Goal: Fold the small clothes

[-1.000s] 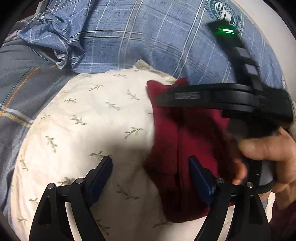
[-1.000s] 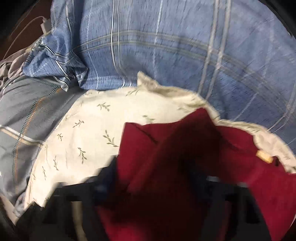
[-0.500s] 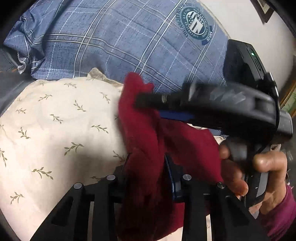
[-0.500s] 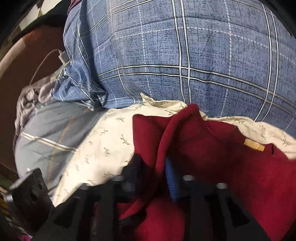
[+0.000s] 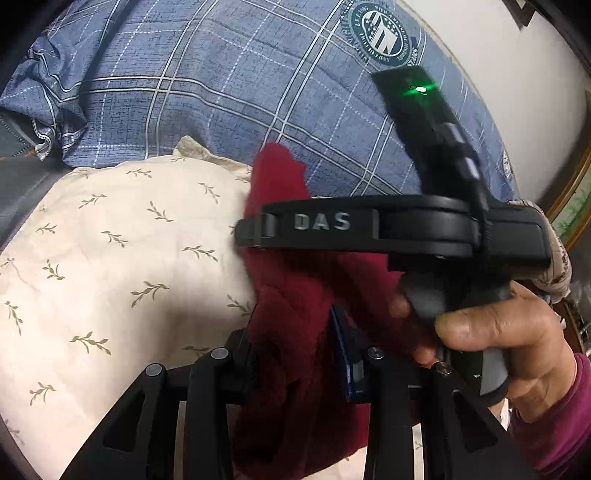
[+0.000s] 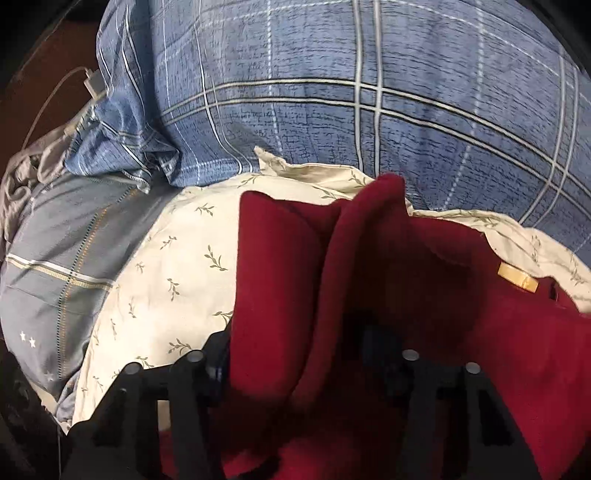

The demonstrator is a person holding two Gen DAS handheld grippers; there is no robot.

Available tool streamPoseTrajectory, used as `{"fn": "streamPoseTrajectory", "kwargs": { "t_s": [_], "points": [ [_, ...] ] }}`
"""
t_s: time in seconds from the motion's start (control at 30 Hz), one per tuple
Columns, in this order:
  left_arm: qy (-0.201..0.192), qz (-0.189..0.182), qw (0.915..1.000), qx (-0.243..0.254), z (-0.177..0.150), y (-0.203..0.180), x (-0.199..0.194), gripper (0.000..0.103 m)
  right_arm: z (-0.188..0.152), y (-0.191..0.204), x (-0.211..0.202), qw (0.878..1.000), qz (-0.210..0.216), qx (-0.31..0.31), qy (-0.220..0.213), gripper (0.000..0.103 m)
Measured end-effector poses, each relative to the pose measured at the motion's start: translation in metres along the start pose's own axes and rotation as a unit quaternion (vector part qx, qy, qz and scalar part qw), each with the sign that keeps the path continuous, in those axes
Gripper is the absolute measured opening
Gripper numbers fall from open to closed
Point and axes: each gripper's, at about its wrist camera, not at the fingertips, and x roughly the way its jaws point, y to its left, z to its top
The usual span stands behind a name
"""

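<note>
Bedding fills both views. Left wrist view: blue plaid pillow [image 5: 229,85] at the back, carrying a round green-and-white emblem [image 5: 384,31]; cream pillow [image 5: 122,266] with a leaf print in front of it. Red garment [image 5: 291,295] bunched up over the cream pillow's right side, one peak rising against the blue plaid. Left gripper [image 5: 291,354] narrow, its fingers closed on a thick fold of the garment, a blue pad showing on the right finger. Right gripper [image 5: 255,232] crossing the frame from the right, black body lettered "DAS", green light lit on its top; its tip lies against the upper garment, grip not readable from this side. Right hand [image 5: 506,343] wrapped round the handle, maroon sleeve [image 5: 554,424] at the wrist.

Right wrist view: blue plaid pillow [image 6: 369,92] again behind; cream pillow [image 6: 177,273] below it; grey striped sheet [image 6: 55,266] to the left; white charger and cable [image 6: 85,88] at the upper left. Red garment [image 6: 288,288] in the foreground, a raised ridge running up between the fingers; tan label [image 6: 517,277] at its right. Right gripper [image 6: 299,354] narrow, fingers pressed in on that ridge, fabric spilling over both.
</note>
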Motion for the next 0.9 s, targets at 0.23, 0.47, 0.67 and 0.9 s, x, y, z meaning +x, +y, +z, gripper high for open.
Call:
{"fn": "streamPoseTrajectory", "kwargs": {
  "t_s": [0.23, 0.47, 0.67, 0.9],
  "points": [
    [0.012, 0.052, 0.9983, 0.024, -0.005, -0.011, 0.0, 0.062, -0.002, 0.002, -0.013, 1.0, 0.008, -0.019, -0.012, 0.04],
    [0.018, 0.093, 0.9954, 0.018, -0.009, -0.016, 0.003, 0.075, -0.006, -0.02, -0.029, 0.999, 0.03, 0.006, -0.018, 0.04],
    [0.015, 0.048, 0.9987, 0.006, -0.01, -0.029, -0.001, 0.023, -0.009, -0.024, -0.03, 0.999, 0.036, 0.012, -0.024, 0.039],
    [-0.005, 0.035, 0.9992, 0.02, -0.008, -0.068, -0.022, 0.019, -0.008, -0.026, -0.079, 0.997, 0.033, -0.028, -0.062, 0.03]
  ]
}}
